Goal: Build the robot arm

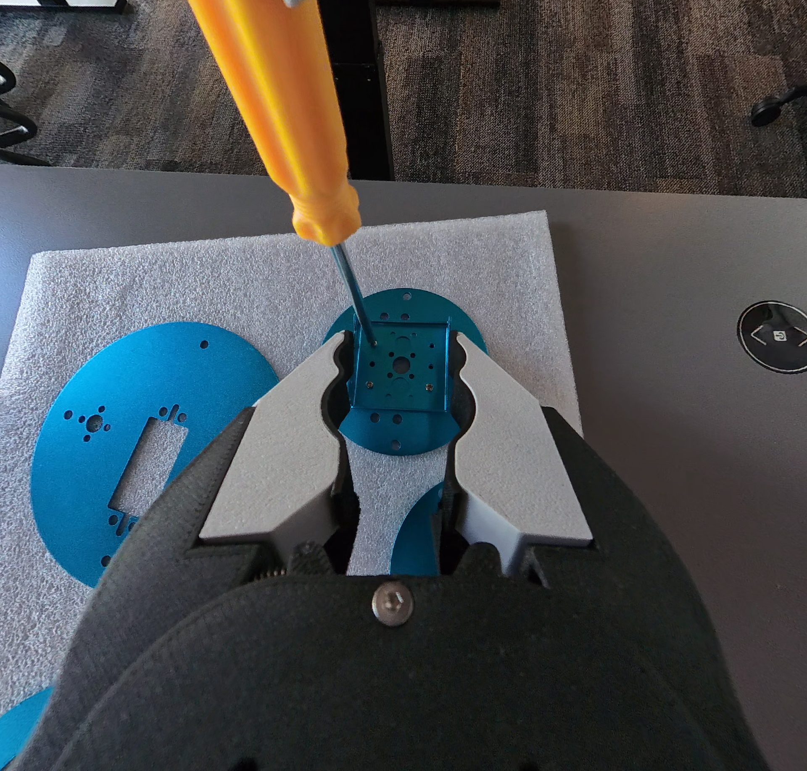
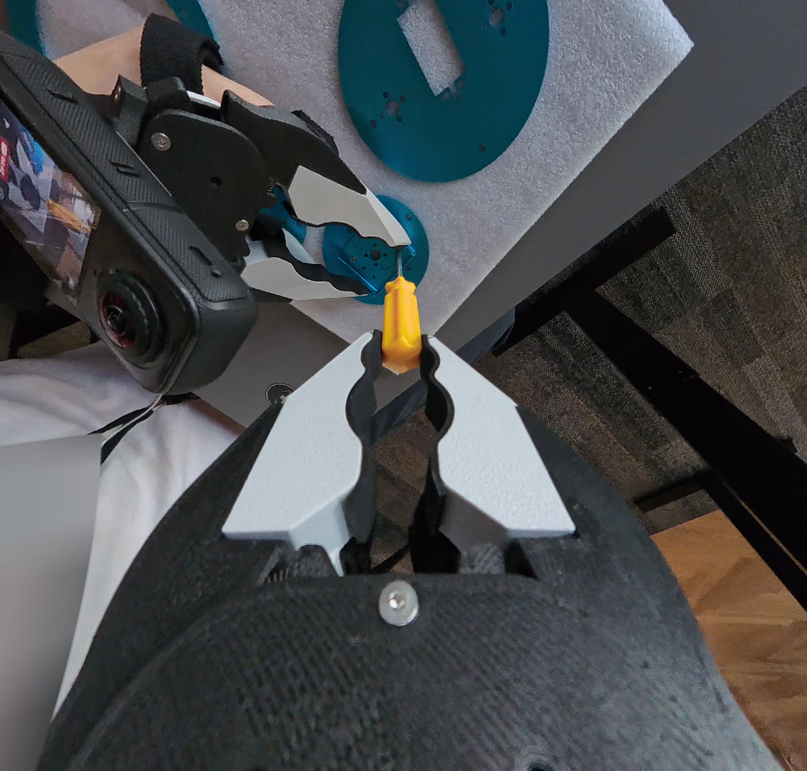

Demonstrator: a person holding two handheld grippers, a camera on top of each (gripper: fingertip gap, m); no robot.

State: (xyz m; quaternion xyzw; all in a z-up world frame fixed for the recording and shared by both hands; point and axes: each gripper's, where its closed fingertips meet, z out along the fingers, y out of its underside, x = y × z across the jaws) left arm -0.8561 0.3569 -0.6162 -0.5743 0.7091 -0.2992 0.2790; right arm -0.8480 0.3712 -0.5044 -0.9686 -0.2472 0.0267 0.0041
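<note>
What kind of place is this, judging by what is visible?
Probably an office used as an assembly bench. A grey desk stands on carpet, with a chair caster nearby. On a foam sheet lie blue plates, a bracket and a screwdriver.

1. The right gripper [image 2: 399, 343] is clamping an orange screwdriver [image 2: 400, 318] by its handle.
2. The tip is resting inside a blue bracket [image 2: 371, 257], which the left gripper [image 2: 375, 265] is bracing beside it.

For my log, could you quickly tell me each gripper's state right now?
Left gripper: closed on the blue bracket.
Right gripper: closed on the orange screwdriver.
</note>
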